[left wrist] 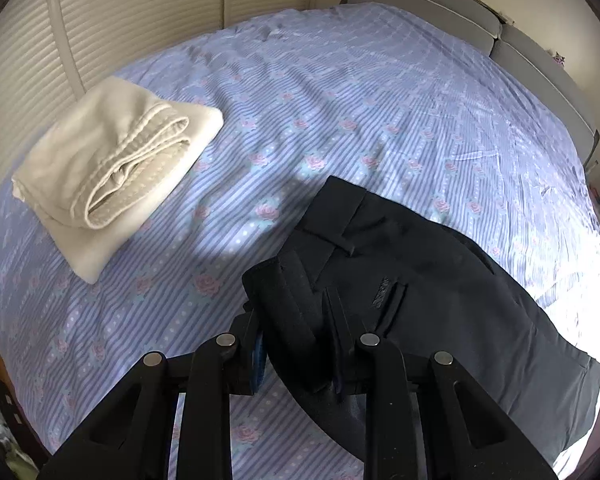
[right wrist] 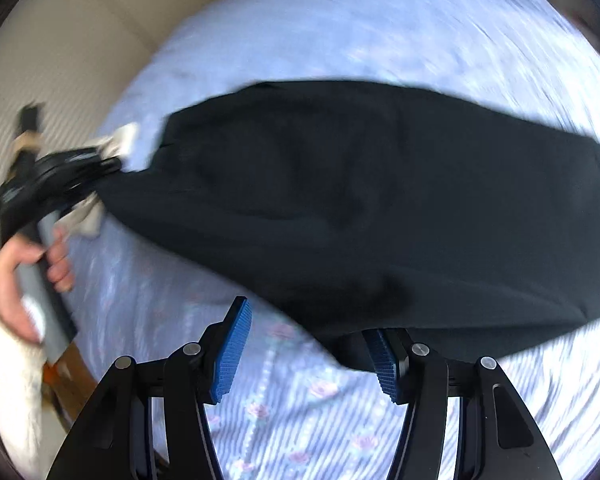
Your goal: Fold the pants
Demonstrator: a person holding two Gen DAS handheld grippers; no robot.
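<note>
The black pants (left wrist: pixel 412 280) lie on the bed with the waistband toward my left gripper (left wrist: pixel 296 320), which is shut on the waistband edge and holds it slightly lifted. In the right wrist view the pants (right wrist: pixel 360 200) spread dark across the bed, blurred by motion. My right gripper (right wrist: pixel 308 344) is open and empty, its blue pads (right wrist: pixel 232 352) wide apart, just short of the near edge of the pants. The left gripper (right wrist: pixel 100 168) and the hand holding it show at the left in that view.
A folded cream garment (left wrist: pixel 112 176) lies on the bed's left side. The bed has a lilac striped sheet with roses (left wrist: pixel 340 120). A grey headboard (left wrist: pixel 500 36) stands at the far right, slatted wardrobe doors (left wrist: pixel 100 20) behind.
</note>
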